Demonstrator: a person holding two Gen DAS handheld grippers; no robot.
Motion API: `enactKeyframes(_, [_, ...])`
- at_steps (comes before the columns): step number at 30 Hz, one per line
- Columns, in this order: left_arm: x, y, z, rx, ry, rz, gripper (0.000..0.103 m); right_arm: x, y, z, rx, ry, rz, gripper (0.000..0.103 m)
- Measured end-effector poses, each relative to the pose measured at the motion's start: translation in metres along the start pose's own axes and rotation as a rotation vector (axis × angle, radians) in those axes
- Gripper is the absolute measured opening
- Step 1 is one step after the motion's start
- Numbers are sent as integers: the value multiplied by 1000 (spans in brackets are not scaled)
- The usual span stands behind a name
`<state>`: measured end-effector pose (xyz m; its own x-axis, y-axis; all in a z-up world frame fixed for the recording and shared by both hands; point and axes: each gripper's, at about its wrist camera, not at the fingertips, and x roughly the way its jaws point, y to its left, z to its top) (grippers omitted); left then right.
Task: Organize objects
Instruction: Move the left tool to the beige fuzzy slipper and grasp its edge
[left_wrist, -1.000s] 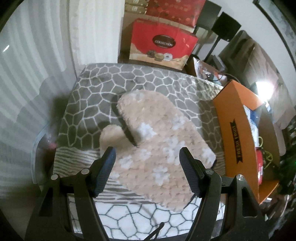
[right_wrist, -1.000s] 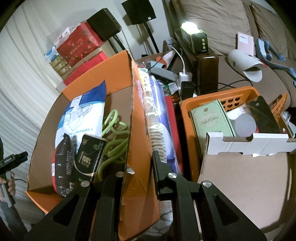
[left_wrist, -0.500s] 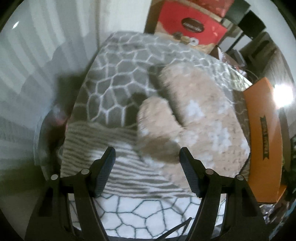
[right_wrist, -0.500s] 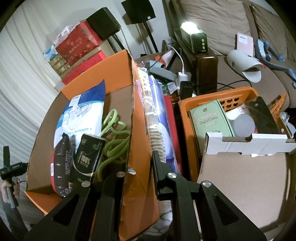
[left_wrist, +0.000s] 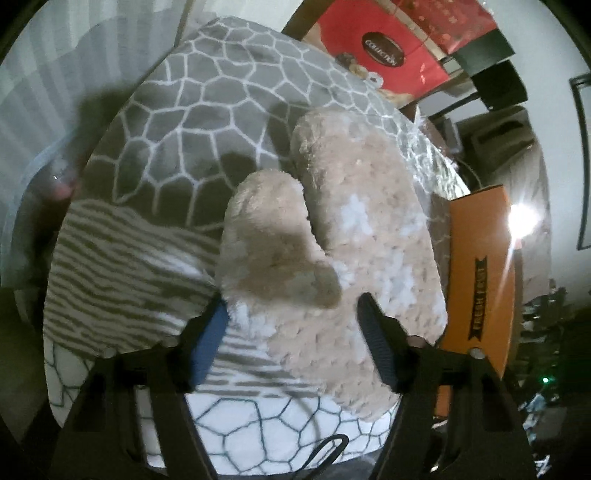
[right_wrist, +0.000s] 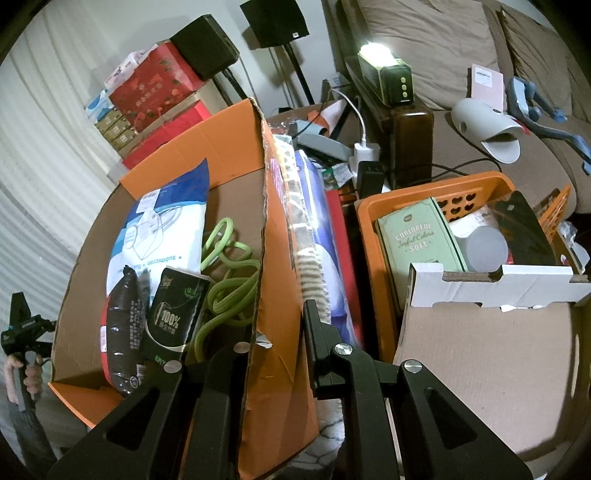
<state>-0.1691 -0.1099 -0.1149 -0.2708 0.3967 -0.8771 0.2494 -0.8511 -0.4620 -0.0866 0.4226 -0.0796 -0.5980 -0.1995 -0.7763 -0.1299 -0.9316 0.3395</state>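
A beige fluffy slipper (left_wrist: 369, 236) with paler white patches lies on a grey-and-white patterned blanket, its long sole running from near to far and its rounded plush upper (left_wrist: 269, 240) folded over on the left side. To its right stands an open orange cardboard box (right_wrist: 236, 155) with brown inner walls and a torn, bent right wall. Inside it lie a blue-and-white mask pack (right_wrist: 162, 225) at the far left, a black tissue pack (right_wrist: 173, 314) and a dark wrapped packet (right_wrist: 122, 332) nearer, and a green coiled cord (right_wrist: 229, 280) to their right.
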Motion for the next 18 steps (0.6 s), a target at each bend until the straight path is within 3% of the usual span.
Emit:
enactKeyframes(4, [1, -6, 3, 12, -21, 35, 40, 0, 0, 0, -3, 1, -1, 12])
enactKeyframes(8, [-5, -11, 7, 23, -53, 23, 17, 0, 0, 1, -9, 2, -11, 10])
enactKeyframes(18, [-36, -49, 15, 72, -155, -41, 12, 1, 14, 2, -75, -11, -106, 7])
